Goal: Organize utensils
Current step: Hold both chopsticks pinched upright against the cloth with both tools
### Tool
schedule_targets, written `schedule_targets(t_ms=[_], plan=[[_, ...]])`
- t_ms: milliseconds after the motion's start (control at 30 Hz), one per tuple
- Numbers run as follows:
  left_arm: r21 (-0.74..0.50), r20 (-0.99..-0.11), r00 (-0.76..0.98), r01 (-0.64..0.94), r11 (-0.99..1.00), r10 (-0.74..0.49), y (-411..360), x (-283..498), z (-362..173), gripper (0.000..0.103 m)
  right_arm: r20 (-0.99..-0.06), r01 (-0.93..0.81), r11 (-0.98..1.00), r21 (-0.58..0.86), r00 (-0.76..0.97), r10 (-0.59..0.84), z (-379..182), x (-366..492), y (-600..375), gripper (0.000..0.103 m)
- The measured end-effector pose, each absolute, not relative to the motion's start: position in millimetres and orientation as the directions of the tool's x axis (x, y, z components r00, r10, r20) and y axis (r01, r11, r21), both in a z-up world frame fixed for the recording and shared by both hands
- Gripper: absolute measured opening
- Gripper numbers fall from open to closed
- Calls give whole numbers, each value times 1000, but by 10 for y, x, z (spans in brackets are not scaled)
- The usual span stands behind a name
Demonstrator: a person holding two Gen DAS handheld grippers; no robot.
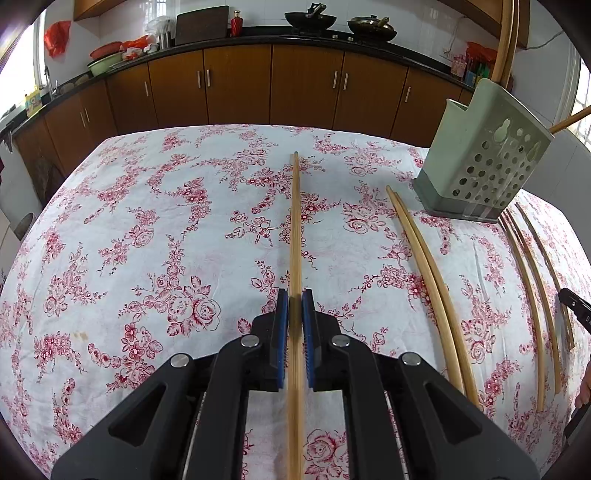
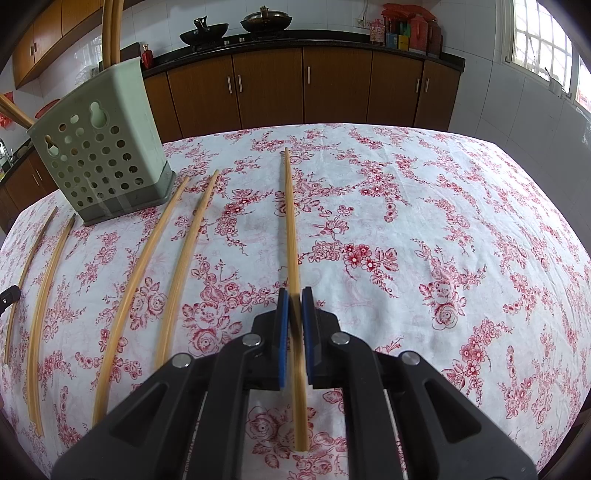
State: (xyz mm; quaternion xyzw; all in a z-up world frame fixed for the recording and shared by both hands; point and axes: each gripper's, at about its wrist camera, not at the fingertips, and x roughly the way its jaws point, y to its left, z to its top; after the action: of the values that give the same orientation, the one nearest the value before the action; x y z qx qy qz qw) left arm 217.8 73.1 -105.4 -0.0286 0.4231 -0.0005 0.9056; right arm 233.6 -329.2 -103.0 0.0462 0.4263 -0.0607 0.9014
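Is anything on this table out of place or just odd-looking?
Mostly the loose chopsticks lying scattered on the flowered cloth beside the green holder, which already has a few standing in it. Each claw, left claw and right claw, grips one more chopstick.

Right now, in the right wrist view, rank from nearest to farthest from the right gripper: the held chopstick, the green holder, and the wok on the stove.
1. Chopstick, between the right gripper's fingers.
2. Green holder, on the table, far left.
3. Wok, on the back counter, beyond the table.
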Motion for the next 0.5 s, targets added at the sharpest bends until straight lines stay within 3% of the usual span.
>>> schedule_targets(t_ms=[500], plan=[[-55,-765,643,-21,998,-29,736,2182,-1051,9,-774,150,988,32,629,-71,-1033,2337,-3282,9]])
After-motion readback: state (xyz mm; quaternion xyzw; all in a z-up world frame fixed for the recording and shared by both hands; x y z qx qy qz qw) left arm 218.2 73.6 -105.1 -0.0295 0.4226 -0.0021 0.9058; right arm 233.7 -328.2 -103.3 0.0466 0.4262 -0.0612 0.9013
